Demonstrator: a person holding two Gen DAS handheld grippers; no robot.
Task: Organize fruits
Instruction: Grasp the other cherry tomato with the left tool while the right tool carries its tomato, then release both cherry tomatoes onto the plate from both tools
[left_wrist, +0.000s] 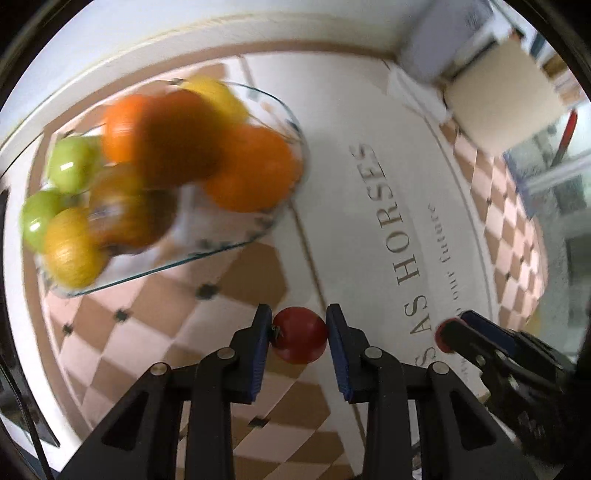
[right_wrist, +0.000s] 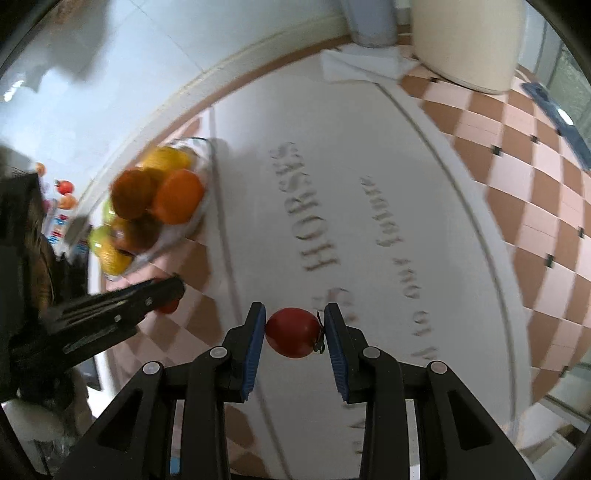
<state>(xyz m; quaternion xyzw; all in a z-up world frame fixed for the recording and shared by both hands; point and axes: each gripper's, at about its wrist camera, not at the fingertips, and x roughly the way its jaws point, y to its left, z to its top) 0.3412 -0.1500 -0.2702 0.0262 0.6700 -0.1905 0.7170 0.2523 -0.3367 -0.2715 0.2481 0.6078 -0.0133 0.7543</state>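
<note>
Tablecloth, white cloth with a pink-and-tan chequered border and grey printed lettering: fills most of both views and carries everything listed below.

Cream rectangular container: upper right of the left wrist view, standing on the cloth's far edge; seen again at the top right of the right wrist view.

Clear glass fruit bowl: upper left of the left wrist view, centre left of the right wrist view. It holds blurred oranges, green apples and yellow fruits, piled touching one another.

Left gripper, black linkage arms with blue finger pads: bottom centre of its own view, also entering from the left edge of the right wrist view. Its pads pinch a small round red tomato; the tomato sits between the fingertips, touching both, stem towards the left pad, above the chequered border and well apart from the bowl.

Right gripper, same build: bottom centre of its own view, lower right of the left wrist view. Its pads clamp a second small red tomato between the fingertips, stem against the right pad, over the white lettered field.
</note>
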